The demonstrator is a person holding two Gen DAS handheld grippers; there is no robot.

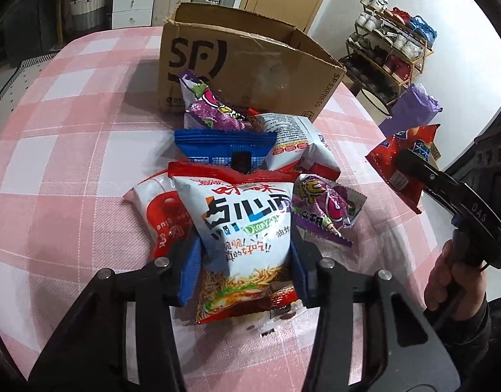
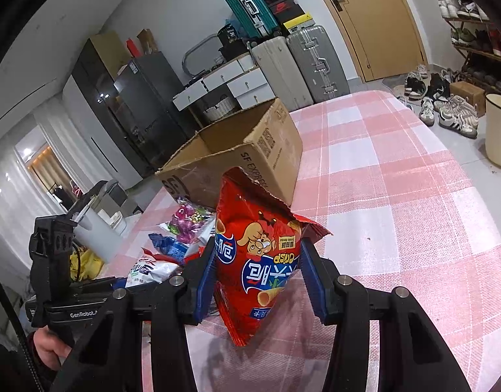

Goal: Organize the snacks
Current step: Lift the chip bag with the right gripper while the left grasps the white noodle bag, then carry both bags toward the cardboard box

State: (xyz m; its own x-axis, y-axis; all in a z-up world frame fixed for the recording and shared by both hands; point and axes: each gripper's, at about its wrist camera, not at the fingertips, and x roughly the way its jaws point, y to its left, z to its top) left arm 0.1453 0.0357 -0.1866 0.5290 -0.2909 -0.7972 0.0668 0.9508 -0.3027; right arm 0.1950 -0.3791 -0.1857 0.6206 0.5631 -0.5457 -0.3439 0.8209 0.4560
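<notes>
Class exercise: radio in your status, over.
Left gripper shut on noodle snack bag. Right gripper shut on red crisp bag. Cardboard box open ahead; path unobstructed.

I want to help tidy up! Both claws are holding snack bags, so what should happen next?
Probably carry the red crisp bag, clamped in the right gripper above the table, over the open cardboard box and let go. It's lifted clear already.

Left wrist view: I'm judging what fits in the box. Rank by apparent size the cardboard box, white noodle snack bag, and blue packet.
1. cardboard box
2. white noodle snack bag, though nearness to the camera inflates it
3. blue packet, partly covered, so unsure
</notes>
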